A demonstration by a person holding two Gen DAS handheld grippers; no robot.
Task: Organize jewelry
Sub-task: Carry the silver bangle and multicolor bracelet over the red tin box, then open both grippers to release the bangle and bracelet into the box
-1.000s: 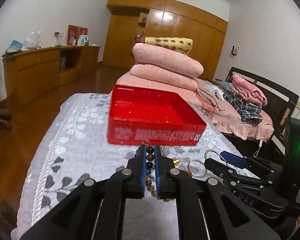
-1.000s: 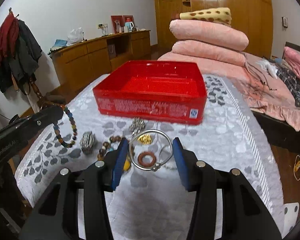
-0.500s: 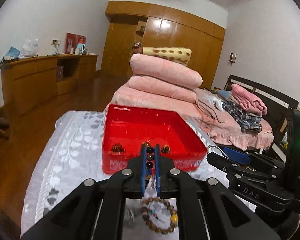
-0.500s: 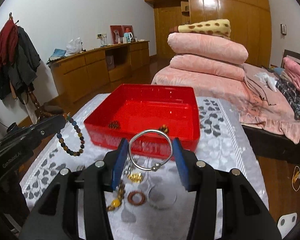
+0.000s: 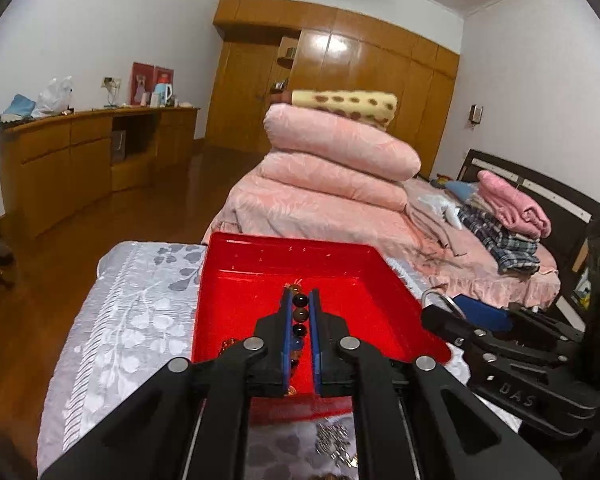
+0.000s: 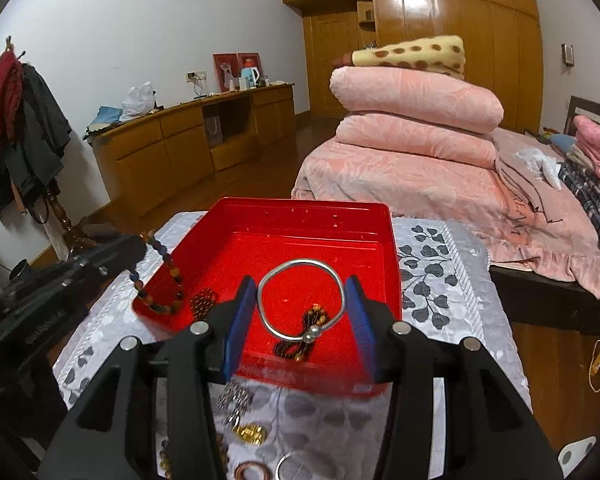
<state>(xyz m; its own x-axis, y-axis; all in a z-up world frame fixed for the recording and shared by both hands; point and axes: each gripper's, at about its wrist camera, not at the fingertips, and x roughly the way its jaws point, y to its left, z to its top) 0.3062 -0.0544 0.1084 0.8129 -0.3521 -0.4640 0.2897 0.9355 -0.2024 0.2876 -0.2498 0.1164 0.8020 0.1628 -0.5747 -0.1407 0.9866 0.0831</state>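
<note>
The right claw (image 6: 301, 308) clamps a silver bangle (image 6: 300, 300) over the red box (image 6: 394, 240); only its view shows the left claw (image 5: 300, 320) pinching a bead bracelet (image 6: 164, 276) that droops inside. Patterned cloth (image 6: 440, 272) beneath, bed (image 6: 400, 168) beyond.

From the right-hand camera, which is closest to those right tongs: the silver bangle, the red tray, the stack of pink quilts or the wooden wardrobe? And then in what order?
1. Silver bangle: gripped between the right tongs.
2. Red tray: just ahead, below the bangle.
3. Pink quilts: stacked on the bed beyond the tray, to the right.
4. Wooden wardrobe: against the far wall, behind the quilts.
</note>
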